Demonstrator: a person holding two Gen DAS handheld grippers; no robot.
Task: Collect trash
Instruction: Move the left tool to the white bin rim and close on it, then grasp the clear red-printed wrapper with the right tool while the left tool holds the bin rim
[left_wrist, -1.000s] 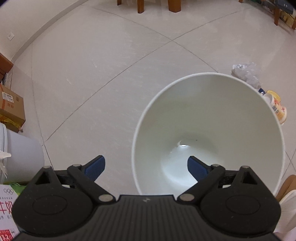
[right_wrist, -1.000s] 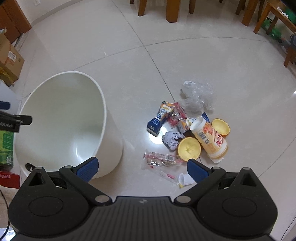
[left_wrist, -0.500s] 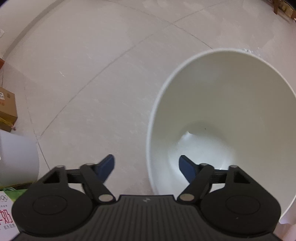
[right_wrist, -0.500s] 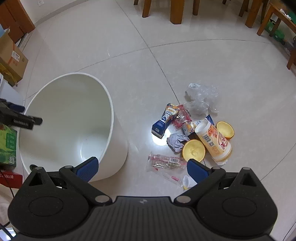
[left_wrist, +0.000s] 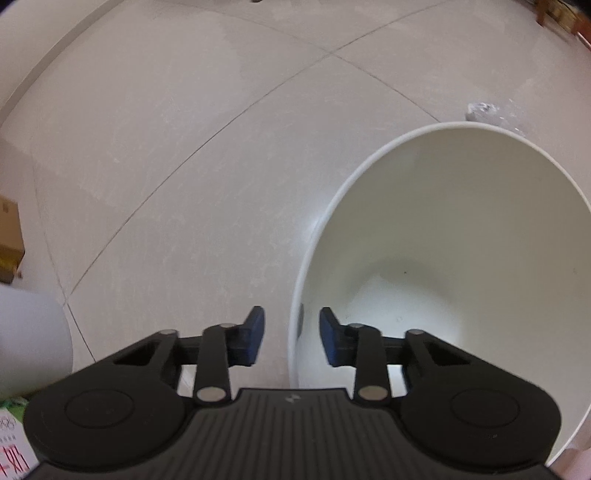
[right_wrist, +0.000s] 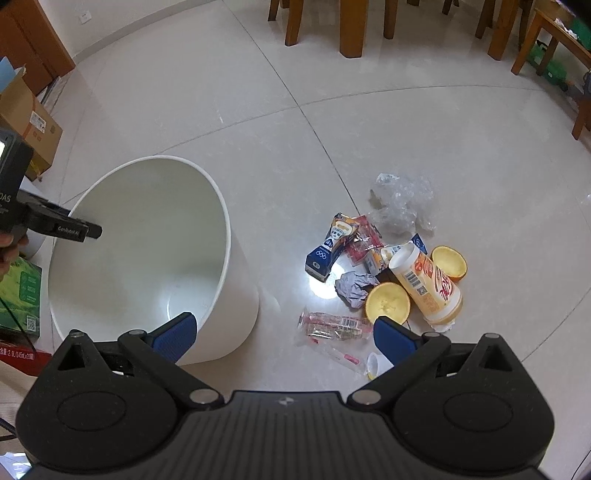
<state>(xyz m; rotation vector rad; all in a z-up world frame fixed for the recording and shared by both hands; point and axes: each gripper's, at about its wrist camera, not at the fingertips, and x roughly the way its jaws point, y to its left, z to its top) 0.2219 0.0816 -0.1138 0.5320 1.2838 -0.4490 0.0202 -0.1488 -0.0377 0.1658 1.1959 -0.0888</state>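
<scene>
A white bin stands empty on the tiled floor. My left gripper straddles its near rim, one blue pad outside and one inside, with small gaps to the wall on both sides. To the right of the bin lies a trash pile: a blue carton, crumpled clear plastic, a yellow cup, two orange halves, a paper ball and a clear wrapper. My right gripper hangs open and empty above the floor between bin and pile.
Wooden chair and table legs stand at the back. A cardboard box and a green box sit left of the bin. A white cylinder stands at the left gripper's left. A hand holds the left gripper.
The left gripper's fingers have narrowed from wide open to a small gap around the bin's rim, and it shifted left along the rim. The right gripper rose and pulled back slightly.
</scene>
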